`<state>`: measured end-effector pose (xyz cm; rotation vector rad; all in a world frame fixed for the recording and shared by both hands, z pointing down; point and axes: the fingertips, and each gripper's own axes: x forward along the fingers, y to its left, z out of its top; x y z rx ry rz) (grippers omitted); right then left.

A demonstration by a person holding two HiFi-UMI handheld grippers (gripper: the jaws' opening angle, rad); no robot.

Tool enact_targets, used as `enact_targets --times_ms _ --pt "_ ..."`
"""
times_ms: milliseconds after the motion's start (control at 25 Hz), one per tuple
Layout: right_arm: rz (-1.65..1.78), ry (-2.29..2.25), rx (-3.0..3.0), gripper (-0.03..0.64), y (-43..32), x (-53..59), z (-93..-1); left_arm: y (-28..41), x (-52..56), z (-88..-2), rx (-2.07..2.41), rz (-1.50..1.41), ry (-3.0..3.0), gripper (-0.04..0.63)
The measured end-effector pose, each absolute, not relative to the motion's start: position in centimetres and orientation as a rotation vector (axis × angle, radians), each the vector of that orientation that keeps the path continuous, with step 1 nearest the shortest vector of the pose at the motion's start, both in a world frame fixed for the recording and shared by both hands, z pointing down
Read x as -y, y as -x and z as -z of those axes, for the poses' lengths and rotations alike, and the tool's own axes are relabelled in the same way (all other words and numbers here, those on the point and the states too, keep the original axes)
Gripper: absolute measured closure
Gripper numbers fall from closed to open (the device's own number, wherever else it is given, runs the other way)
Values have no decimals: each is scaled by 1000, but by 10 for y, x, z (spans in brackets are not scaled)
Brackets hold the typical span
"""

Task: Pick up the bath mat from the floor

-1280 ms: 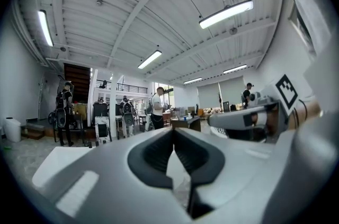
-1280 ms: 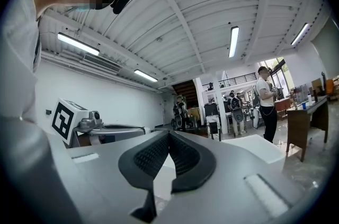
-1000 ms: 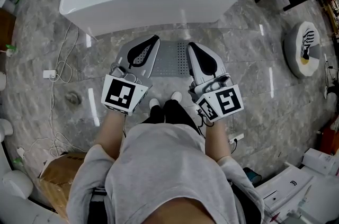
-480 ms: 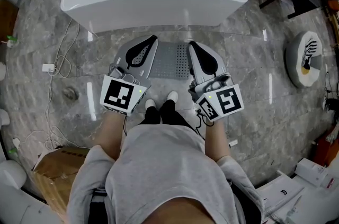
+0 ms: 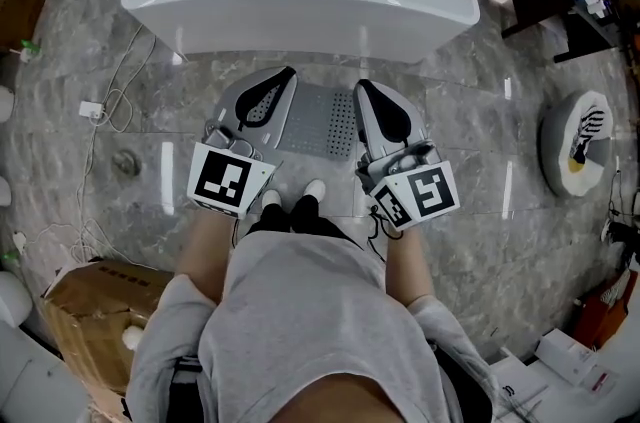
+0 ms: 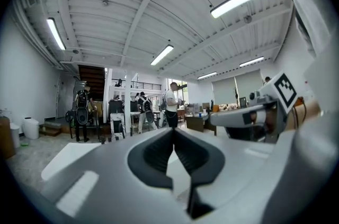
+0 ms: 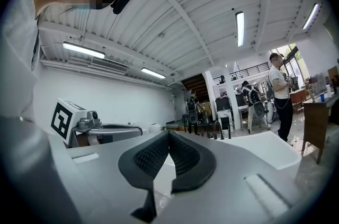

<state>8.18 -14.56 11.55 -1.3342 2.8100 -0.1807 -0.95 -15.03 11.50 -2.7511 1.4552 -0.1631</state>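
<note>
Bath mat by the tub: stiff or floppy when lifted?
The bath mat looks thin and lies flat, so it will probably droop when pinched. Its rows of holes suggest rubbery plastic, likely light but clinging slightly to the glossy floor.

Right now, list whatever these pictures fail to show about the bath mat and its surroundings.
- Bath mat: in the head view, its two ends are hidden behind the left gripper and right gripper.
- Both gripper views: no mat at all; they look level, and the gripper bodies fill the bottom.
- Cardboard box: in the head view, partly behind the person's sleeve.
</note>
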Motion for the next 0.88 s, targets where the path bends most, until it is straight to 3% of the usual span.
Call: enact_targets --times_ms 880 --pt "252 1381 -2815 615 -71 191 -155 27 193 -159 -1457 264 2810 594"
